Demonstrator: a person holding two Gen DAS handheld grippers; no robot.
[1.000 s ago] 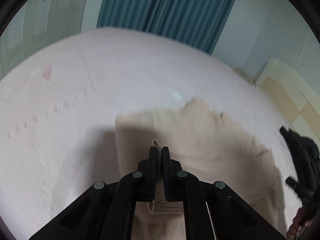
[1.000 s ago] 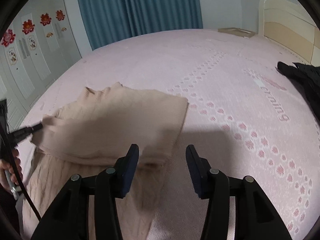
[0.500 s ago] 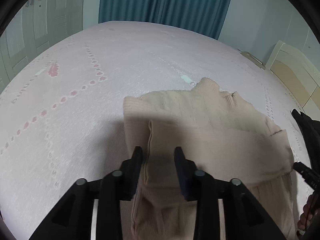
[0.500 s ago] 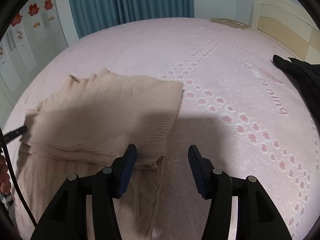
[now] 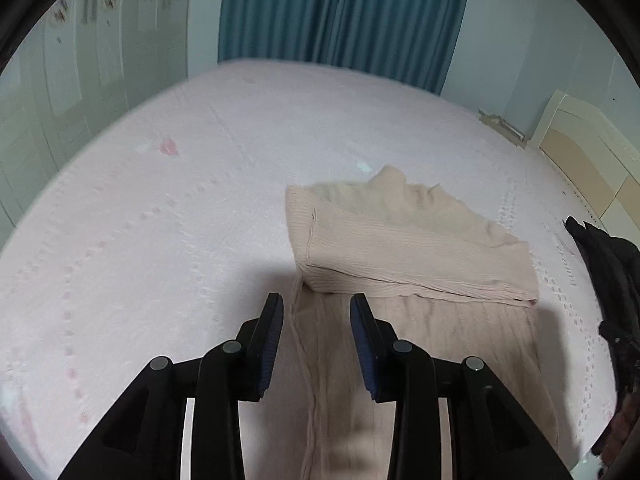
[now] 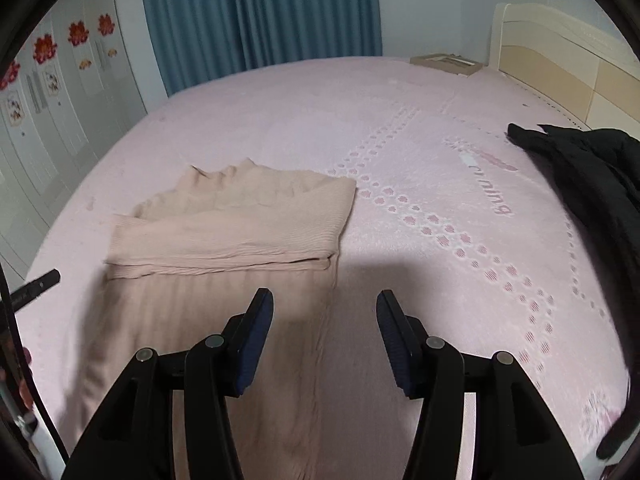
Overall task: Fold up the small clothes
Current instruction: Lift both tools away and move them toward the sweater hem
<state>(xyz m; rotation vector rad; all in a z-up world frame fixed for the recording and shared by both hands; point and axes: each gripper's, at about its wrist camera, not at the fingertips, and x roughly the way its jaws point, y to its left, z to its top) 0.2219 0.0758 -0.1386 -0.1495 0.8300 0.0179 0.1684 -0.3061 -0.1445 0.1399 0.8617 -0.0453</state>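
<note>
The beige knit sweater (image 5: 404, 240) lay half-folded on the pink bed (image 5: 160, 220) at twelve o'clock of the left gripper (image 5: 316, 312) and right gripper (image 6: 325, 308), both part-open and empty; soft, light and floppy, it looked best pinched at the near hem corners.

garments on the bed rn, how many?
2. The beige knit sweater lies partly folded ahead of both grippers, nearer the left side of the pink bed. The black garment lies bunched at the bed's right edge, partly cut off, so it may hide more.
</note>
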